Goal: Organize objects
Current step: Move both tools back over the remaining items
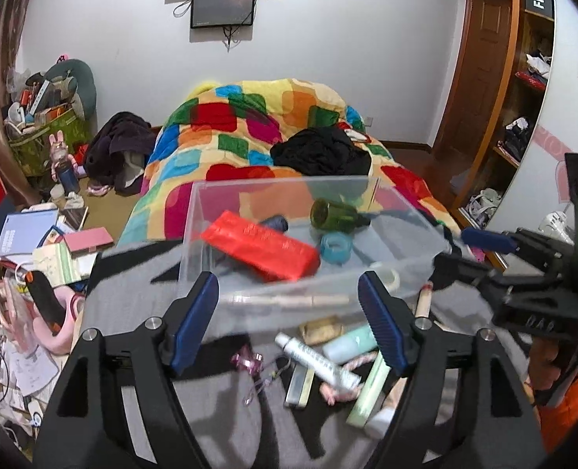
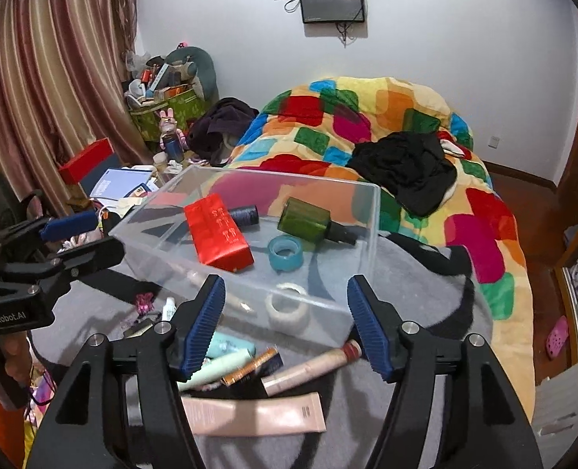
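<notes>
A clear plastic box (image 1: 195,226) (image 2: 371,211) sits on a grey blanket on the bed. It holds a red packet (image 1: 261,244) (image 2: 218,234), a green bottle (image 1: 336,215) (image 2: 308,221), a blue tape ring (image 1: 336,248) (image 2: 285,252), a dark tube (image 2: 246,214) and a white tape roll (image 2: 287,306). Loose cosmetics lie in front of the box: a white tube (image 1: 316,359), a mint bottle (image 1: 349,346) (image 2: 230,346), a pink tube (image 2: 257,416), a beige stick (image 2: 312,367), a pink clip (image 1: 246,363) (image 2: 144,301). My left gripper (image 1: 289,320) and right gripper (image 2: 285,324) are open and empty above them.
A colourful quilt (image 1: 250,125) (image 2: 367,117) with black clothes (image 1: 324,152) (image 2: 406,168) lies behind the box. Books and clutter (image 1: 35,242) cover the floor at left. A wooden shelf (image 1: 523,97) stands at right. Curtains (image 2: 54,78) hang at left.
</notes>
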Motion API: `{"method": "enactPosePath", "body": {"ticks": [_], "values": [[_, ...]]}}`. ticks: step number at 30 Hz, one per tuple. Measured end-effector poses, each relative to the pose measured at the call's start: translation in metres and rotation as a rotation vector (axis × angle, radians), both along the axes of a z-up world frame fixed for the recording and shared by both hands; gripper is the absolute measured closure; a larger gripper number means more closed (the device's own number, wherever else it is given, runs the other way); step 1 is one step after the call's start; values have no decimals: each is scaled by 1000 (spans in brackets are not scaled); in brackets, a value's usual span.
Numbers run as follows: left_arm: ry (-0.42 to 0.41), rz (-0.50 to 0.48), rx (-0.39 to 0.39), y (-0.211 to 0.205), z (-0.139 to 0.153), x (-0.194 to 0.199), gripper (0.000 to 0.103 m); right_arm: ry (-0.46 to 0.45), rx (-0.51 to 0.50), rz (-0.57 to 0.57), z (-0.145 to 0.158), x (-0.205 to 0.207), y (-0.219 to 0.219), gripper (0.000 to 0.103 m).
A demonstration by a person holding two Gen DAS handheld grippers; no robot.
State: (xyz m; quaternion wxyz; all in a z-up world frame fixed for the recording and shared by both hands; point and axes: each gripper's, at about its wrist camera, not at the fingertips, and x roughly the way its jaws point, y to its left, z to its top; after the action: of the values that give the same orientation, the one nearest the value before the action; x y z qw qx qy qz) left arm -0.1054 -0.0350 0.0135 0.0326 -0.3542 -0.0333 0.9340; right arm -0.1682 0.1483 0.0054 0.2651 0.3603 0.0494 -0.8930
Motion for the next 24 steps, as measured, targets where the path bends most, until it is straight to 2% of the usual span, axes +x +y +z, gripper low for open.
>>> {"method": "enactPosePath", "body": {"ticks": [6,11,16,20,24], "values": [[-48,13,14,-8,-22,21,29,-26,17,-21,-14,16,13,41],[-93,27,11,-14,-44,37,30,-75,29,-62,-34,21,24,31],[-143,19,45,-17,-60,44,44,-179,16,-128,-59,6,30,30],[-139,10,43,-12,-63,45,44,-257,2,-177,-75,-9,27,30],[-137,8,30,-7,-64,38,48,-272,24,-219,-83,-18,23,30]]}}
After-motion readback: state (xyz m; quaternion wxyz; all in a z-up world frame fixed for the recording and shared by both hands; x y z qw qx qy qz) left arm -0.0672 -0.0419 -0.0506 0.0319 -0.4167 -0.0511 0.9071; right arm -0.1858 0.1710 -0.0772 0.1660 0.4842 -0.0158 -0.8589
